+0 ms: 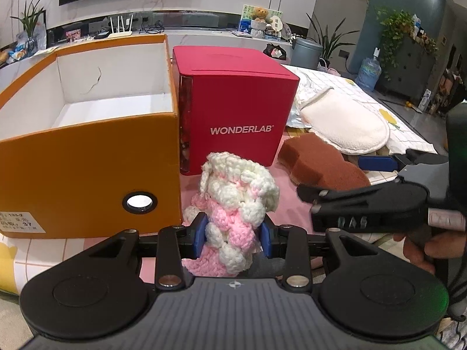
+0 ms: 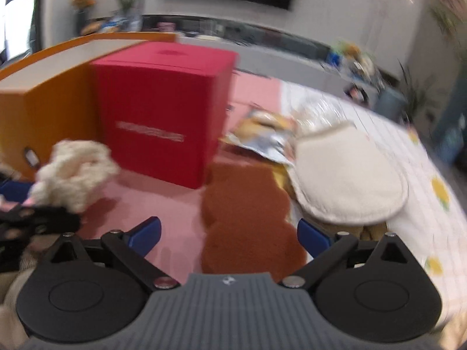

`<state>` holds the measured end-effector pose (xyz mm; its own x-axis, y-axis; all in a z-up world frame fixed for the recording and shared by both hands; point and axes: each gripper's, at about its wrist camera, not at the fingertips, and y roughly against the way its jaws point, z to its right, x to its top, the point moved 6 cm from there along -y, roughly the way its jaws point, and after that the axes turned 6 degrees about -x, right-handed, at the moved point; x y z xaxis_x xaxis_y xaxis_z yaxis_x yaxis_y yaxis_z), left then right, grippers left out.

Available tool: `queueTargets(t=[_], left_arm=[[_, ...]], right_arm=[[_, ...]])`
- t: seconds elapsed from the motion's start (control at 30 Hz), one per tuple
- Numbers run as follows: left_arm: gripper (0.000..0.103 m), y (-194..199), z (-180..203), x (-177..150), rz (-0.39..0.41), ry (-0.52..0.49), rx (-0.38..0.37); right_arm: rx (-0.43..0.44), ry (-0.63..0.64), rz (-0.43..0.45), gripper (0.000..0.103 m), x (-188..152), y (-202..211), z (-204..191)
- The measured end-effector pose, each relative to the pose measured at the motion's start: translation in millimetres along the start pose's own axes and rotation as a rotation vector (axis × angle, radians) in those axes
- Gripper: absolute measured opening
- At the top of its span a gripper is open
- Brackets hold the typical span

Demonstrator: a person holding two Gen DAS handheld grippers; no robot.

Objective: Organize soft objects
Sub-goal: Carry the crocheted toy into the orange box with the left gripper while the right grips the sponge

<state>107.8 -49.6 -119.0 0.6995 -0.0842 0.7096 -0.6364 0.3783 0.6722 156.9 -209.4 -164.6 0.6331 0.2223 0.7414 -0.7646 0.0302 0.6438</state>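
Observation:
My left gripper point(image 1: 233, 234) is shut on a pink and white crochet piece point(image 1: 236, 186), held just in front of an open orange box point(image 1: 87, 160) whose white inside shows nothing in it. The same crochet piece point(image 2: 76, 172) appears blurred at the left of the right wrist view. My right gripper point(image 2: 230, 236) stands open over a brown fuzzy pad point(image 2: 248, 218) lying on the pink mat, with the pad between its blue pads point(image 2: 146, 233) and not squeezed. A cream fleece slipper point(image 2: 347, 175) lies just right of the brown pad point(image 1: 321, 163).
A red WONDERLAB box point(image 1: 233, 102) stands against the orange box's right side. A shiny snack packet point(image 2: 262, 134) and crumpled plastic lie behind the slipper point(image 1: 344, 122). The surface is a pink mat and a checked cloth with yellow flowers point(image 2: 437, 192). A hand point(image 1: 432, 248) holds the right gripper.

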Motion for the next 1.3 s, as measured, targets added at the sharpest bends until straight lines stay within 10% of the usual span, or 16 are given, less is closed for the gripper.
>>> queueTargets(t=[0.13, 0.2, 0.33, 1.03, 1.3], left_arm=[[0.041, 1.1, -0.4, 0.0, 0.001, 0.012, -0.002], [0.041, 1.3, 0.0, -0.1, 0.000, 0.005, 0.002], [0.041, 1.4, 0.6, -0.7, -0.003, -0.006, 0.005], [0.041, 80.7, 30.5, 48.1, 0.249, -0.151, 0.041], [0.041, 120.1, -18.6, 95.3, 0.283, -0.135, 0.183]], right_arm=[[0.016, -0.046, -0.033, 0.096, -0.1, -16.0, 17.7], [0.020, -0.070, -0.046, 0.076, -1.1, -21.9, 24.9], [0.070, -0.098, -0.038, 0.066, -1.6, -20.1, 25.8], [0.025, -0.076, 0.252, 0.064, 48.6, 93.7, 26.7], [0.008, -0.014, 0.406, 0.065, 91.9, 165.8, 11.9]])
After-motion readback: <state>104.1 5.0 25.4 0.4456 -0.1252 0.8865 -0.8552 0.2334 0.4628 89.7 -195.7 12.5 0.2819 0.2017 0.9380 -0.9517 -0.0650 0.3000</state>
